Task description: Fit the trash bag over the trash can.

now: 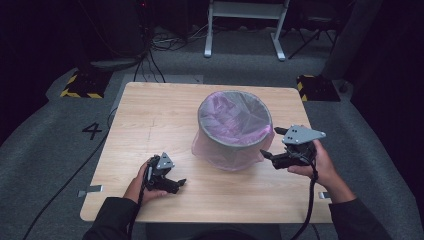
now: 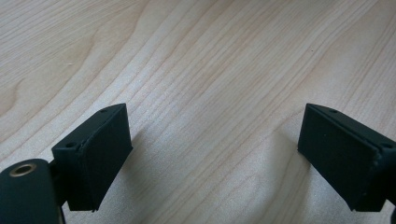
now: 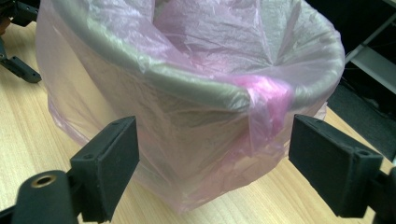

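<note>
Pale wood with a fine wavy grain runs across the worktop point(image 1: 150, 115), and at its middle a grey bin point(image 1: 235, 131) wears a translucent pink liner point(image 3: 196, 42), bunched into a deeper pink strip at the near rim. Both claws are matt black, the left claw point(image 1: 176, 184) and the right claw point(image 1: 272, 145), each topped by a grey plate. Far off, grey carpet point(image 1: 45, 145) carries a black numeral 4 point(image 1: 92, 131) and yellow-and-black striped blocks point(image 1: 82, 85).

Black tongs point(image 1: 276, 144), grey three-cornered plates, black cables, dark sleeves point(image 1: 111, 217).
</note>
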`<state>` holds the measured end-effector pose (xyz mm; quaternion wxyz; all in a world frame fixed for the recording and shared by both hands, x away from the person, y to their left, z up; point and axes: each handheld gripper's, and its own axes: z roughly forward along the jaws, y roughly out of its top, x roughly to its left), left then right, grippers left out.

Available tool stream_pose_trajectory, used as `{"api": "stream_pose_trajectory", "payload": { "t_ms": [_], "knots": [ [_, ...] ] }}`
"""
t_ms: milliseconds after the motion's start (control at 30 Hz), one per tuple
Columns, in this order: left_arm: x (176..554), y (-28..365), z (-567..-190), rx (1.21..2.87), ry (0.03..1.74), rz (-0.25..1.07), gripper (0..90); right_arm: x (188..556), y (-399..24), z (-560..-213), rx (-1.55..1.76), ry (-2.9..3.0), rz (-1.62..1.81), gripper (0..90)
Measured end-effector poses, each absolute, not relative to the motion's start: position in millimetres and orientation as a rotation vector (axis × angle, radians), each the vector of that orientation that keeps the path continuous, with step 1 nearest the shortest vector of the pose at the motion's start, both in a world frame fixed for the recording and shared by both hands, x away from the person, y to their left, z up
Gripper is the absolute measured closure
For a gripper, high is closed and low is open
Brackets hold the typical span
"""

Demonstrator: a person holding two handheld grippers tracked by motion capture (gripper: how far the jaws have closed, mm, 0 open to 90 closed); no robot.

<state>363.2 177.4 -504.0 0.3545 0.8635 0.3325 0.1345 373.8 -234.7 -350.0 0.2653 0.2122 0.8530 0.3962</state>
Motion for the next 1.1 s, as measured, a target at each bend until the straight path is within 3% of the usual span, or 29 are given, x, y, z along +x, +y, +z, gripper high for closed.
{"api": "stream_pose_trajectory", "payload": {
  "t_ms": [1100],
  "knots": [
    [363.2,177.4,-504.1,2.231,0.860,0.347,9.5,377.4,-233.6,-395.4,0.597,2.391,0.950,16.5]
  ]
}}
